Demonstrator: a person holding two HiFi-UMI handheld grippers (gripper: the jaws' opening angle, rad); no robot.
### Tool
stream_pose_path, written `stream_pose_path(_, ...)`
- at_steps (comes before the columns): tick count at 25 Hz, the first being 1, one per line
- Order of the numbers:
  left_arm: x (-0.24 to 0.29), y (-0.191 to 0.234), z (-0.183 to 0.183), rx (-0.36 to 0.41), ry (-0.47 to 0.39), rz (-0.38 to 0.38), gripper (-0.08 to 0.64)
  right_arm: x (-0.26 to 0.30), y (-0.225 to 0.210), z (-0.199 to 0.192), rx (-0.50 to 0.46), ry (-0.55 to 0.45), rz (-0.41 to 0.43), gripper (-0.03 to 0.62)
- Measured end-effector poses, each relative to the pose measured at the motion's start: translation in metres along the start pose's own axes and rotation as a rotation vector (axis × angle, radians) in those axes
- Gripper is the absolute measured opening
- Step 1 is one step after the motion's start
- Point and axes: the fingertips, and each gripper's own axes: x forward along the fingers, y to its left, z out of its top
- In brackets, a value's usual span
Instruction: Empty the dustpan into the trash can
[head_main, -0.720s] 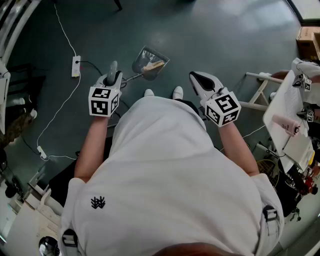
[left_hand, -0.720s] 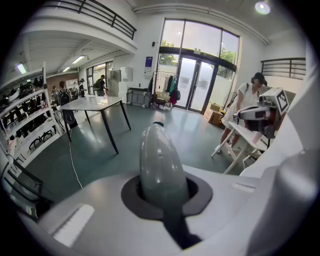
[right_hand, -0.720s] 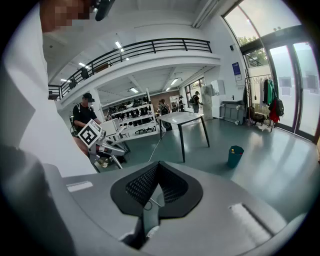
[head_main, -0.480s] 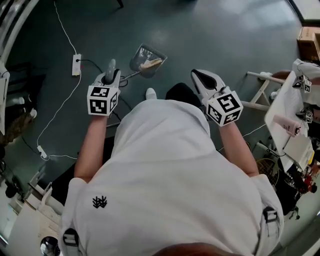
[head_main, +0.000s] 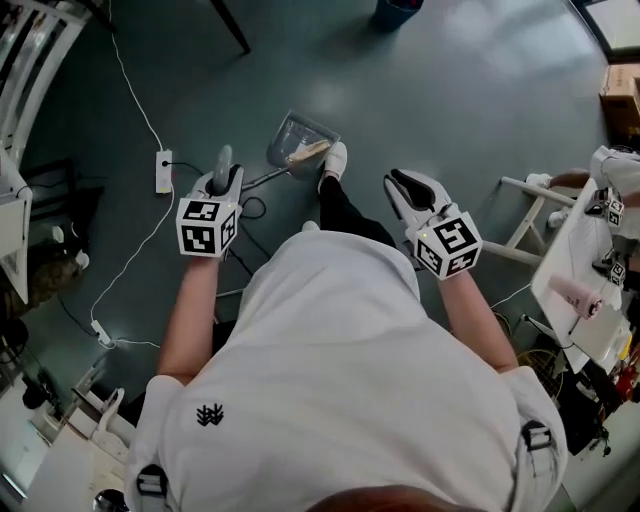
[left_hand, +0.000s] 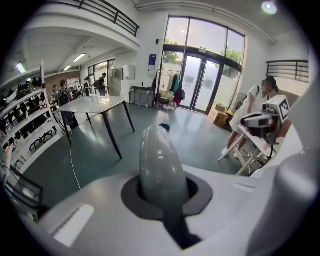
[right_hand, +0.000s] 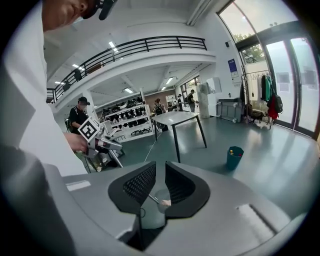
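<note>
Our left tool (head_main: 226, 172) is pressed tight on the grey handle (left_hand: 162, 165) of the dustpan (head_main: 300, 138), and the handle's rounded end stands up between the jaws. The pan hangs low in front of us, just beside our shoe (head_main: 335, 158), with pale scraps (head_main: 306, 152) lying in it. Our right tool (head_main: 405, 186) carries nothing; its jaws are parted by a narrow gap. The teal trash can (head_main: 398, 10) stands on the floor (head_main: 470, 90), well apart from the pan.

White T-shirt (head_main: 340, 380), black trousers (head_main: 340, 215), white shoe (head_main: 336, 158), pale left gripper (head_main: 222, 172) and right gripper (head_main: 397, 180), black-and-white marker cubes (head_main: 207, 226)
</note>
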Motion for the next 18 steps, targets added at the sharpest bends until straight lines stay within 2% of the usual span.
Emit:
stream_pose_path(5,0.041,0.025,0.083,0.035,0.01,0.001,0.058,0.048,-0.071,0.046,0.028,-0.022,0.004,0.041)
stream_pose_path(11,0.099,0.045,0.187,0.132,0.015,-0.009,0.058,0.082,-0.154,0.102,0.021,-0.069,-0.019,0.041)
stream_pose_path(18,0.164,0.072,0.295,0.208,-0.001,-0.022,0.058,0.1,-0.217,0.123,0.084,-0.085,-0.099,0.041)
